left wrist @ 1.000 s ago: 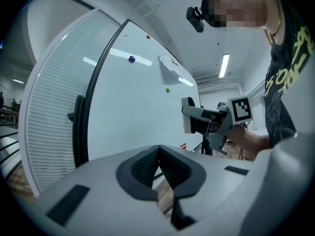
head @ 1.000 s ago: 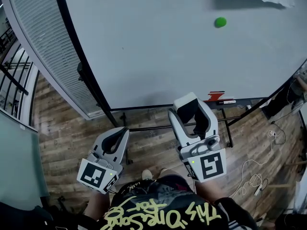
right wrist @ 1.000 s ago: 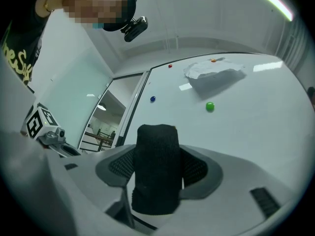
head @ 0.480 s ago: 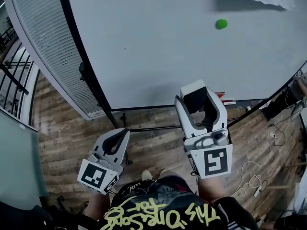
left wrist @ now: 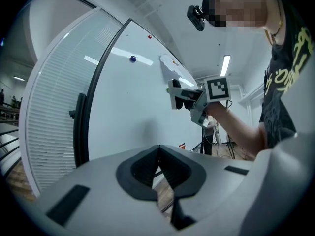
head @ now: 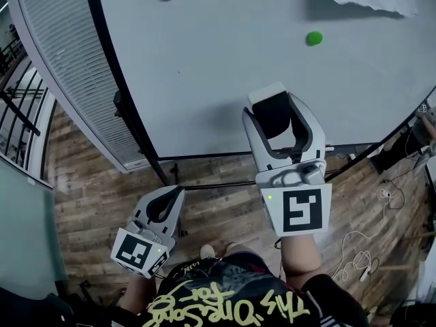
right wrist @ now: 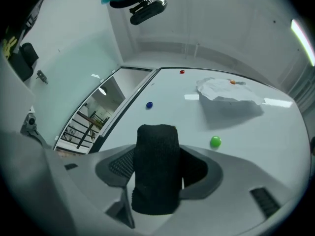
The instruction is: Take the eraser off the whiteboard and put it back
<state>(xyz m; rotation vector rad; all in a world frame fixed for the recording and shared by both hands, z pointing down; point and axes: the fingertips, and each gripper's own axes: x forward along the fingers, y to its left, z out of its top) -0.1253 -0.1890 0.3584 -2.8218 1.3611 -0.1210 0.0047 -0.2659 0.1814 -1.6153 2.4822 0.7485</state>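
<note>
Right tool grips the eraser, long axis along jaws, toward whiteboard.

The only lettering stands on the person's black shirt, just behind the left gripper and the right gripper in the head view. It is yellow-green brush script seen upside down. One word looks like "This"; the rest cannot be read with certainty. In the left gripper view the same script shows beyond the right gripper, too cut off to read. The left gripper's marker cube and the right gripper's marker cube bear black-and-white square code patterns.
</note>
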